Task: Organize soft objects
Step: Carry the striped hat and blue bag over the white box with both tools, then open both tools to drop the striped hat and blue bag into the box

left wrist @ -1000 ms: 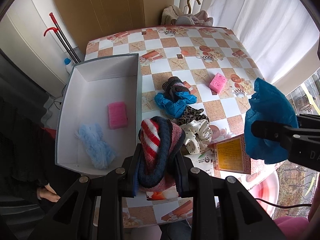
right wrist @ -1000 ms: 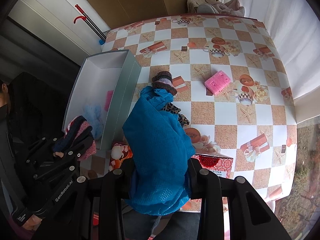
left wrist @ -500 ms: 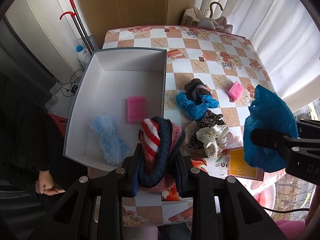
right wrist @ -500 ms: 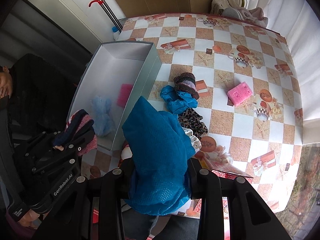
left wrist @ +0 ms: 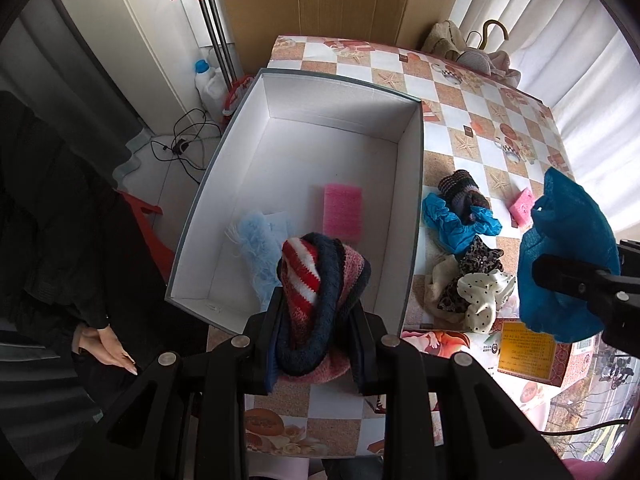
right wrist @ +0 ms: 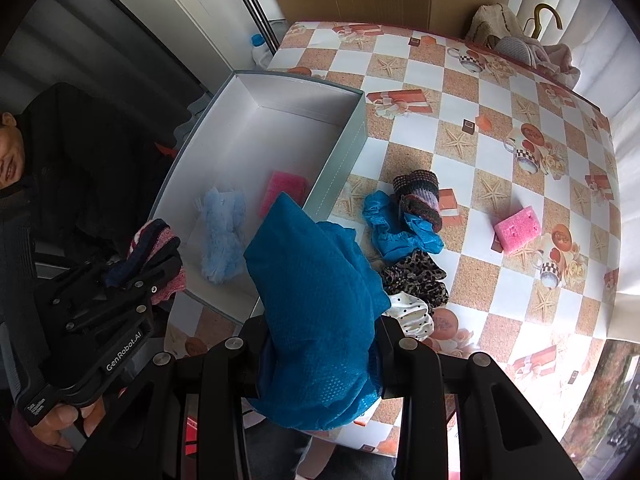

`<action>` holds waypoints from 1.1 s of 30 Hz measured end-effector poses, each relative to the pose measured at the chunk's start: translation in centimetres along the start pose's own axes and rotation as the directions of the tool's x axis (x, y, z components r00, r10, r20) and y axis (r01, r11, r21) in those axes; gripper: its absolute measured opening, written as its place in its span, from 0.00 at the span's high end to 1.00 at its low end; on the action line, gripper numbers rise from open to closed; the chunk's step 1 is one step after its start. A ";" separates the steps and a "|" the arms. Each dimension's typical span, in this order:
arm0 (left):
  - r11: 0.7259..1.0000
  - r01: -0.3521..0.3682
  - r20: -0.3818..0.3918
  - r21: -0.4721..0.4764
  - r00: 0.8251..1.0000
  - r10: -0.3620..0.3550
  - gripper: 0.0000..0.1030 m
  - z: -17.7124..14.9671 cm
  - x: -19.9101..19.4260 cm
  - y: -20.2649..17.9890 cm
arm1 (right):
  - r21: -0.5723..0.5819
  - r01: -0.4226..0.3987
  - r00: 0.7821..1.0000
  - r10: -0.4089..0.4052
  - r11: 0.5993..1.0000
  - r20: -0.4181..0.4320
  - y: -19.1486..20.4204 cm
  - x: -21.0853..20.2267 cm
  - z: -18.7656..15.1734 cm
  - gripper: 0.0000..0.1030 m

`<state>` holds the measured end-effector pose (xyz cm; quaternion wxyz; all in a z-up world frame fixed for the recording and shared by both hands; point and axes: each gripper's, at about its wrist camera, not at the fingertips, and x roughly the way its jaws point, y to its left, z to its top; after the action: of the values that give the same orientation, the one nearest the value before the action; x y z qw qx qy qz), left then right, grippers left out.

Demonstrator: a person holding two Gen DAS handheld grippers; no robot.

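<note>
My left gripper (left wrist: 316, 316) is shut on a striped red, white and navy knit item (left wrist: 320, 280), held above the near end of the grey box (left wrist: 414, 216). The box also shows in the right wrist view (right wrist: 340, 168). Inside it lie a pink sponge (left wrist: 343, 213) and a light blue fluffy piece (left wrist: 260, 248). My right gripper (right wrist: 320, 356) is shut on a teal mesh cloth (right wrist: 316, 304), held above the table beside the box. On the table lie a blue scrunchie (right wrist: 396, 228), a dark knit roll (right wrist: 420, 196), leopard and polka-dot scrunchies (right wrist: 416, 284) and a second pink sponge (right wrist: 518, 230).
The checkered table (right wrist: 500, 128) has a yellow-labelled packet (left wrist: 528, 350) at its near edge. Bags and a hooked handle (right wrist: 520, 44) sit at the far corner. A mop and bottle (left wrist: 208, 60) stand on the floor left of the box. A person in black (right wrist: 48, 152) sits at the left.
Both grippers have swung left toward the box, still holding their items. The left one now hangs over the box's near end.
</note>
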<state>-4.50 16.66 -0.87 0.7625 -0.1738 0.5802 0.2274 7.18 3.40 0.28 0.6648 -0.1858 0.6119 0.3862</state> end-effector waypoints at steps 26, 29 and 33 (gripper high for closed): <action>0.992 -0.025 -0.104 -0.124 0.995 0.012 0.71 2.5 6.3 3.2 | -0.026 -0.005 0.998 0.003 1.000 -0.068 4.4 5.7 7.4 0.64; 0.991 -0.028 -0.113 -0.129 0.994 0.014 0.71 2.3 6.6 3.2 | -0.016 -0.011 0.997 0.009 1.000 -0.081 4.5 6.4 7.6 0.64; 0.992 -0.031 -0.123 -0.126 0.992 0.015 0.71 2.3 7.0 3.2 | -0.034 -0.003 0.996 0.000 0.999 -0.087 5.0 6.9 7.9 0.64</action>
<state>-2.84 21.58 -6.99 0.7103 -0.2292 0.6119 0.2618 8.43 14.20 -3.76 0.6340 -0.2134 0.6336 0.3887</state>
